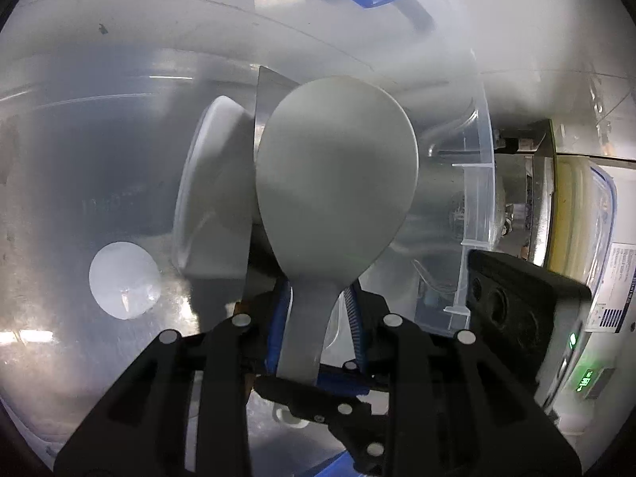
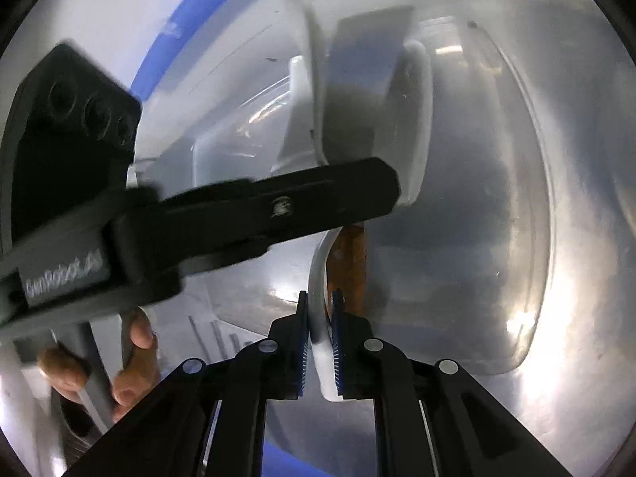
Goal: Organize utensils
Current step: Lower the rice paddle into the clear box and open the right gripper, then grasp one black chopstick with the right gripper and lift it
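left gripper (image 1: 314, 330) jaws narrow, blue pads either side of the grey spoon (image 1: 338, 175) handle; whether the pads press on it i cannot tell, the spoon stands upright bowl up so likely loosely held; right gripper (image 2: 320, 346) jaws nearly closed, clamped on the white spoon (image 2: 318, 290) handle; just beside that handle a brown wooden handle (image 2: 349, 262), apparently of the flat metal blade (image 2: 369, 51) seen further out, outside the pads; the left gripper's black body crosses the right wrist view above the right fingers, so the two tools are very close, touching or not unclear; a hand (image 2: 131, 357) grips the left tool's handle at lower left; beyond both, the clear plastic bin (image 1: 477, 183) with blue rim, both spoons over its inside; judgement: step is dropping utensils into the bin; to do it well keep the grippers from knocking, lower each spoon near the bin floor before letting go, release one at a time, watch the blade edge; risk: grey spoon slipping early
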Action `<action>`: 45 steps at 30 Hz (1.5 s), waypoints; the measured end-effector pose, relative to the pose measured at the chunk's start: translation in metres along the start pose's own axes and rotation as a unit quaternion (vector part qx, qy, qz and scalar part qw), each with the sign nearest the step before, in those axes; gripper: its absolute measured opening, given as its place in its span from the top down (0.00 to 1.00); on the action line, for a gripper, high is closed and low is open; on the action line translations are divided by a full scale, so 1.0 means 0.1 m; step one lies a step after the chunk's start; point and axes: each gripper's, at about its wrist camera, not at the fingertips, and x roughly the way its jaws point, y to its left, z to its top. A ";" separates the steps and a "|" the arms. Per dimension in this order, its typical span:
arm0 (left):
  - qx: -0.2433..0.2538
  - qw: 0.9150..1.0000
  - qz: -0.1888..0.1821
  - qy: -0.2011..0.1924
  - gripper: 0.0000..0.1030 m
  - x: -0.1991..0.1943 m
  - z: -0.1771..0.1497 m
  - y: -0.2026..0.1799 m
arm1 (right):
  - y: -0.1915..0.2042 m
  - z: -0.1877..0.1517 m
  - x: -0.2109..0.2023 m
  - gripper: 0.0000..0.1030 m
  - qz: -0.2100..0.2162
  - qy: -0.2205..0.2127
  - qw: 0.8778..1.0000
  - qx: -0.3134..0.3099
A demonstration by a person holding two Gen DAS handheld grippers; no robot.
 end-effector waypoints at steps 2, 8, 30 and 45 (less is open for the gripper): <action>0.012 0.999 0.027 -0.010 0.43 -0.09 -0.02 -0.07 | -0.01 0.05 -0.01 0.88 -0.012 0.001 1.000 0.009; 0.043 0.993 0.089 -0.064 0.32 -0.55 -0.21 -0.20 | -0.04 0.19 0.05 0.88 -0.044 0.017 0.999 0.023; -0.065 0.958 0.127 -0.249 0.31 -1.96 -3.01 0.61 | 0.49 -1.11 -0.68 0.59 -0.084 -0.090 0.977 -0.172; -0.028 0.985 0.075 -0.150 0.31 -1.60 -3.08 1.45 | 0.92 -2.79 1.44 0.62 -0.155 -0.033 0.971 -0.177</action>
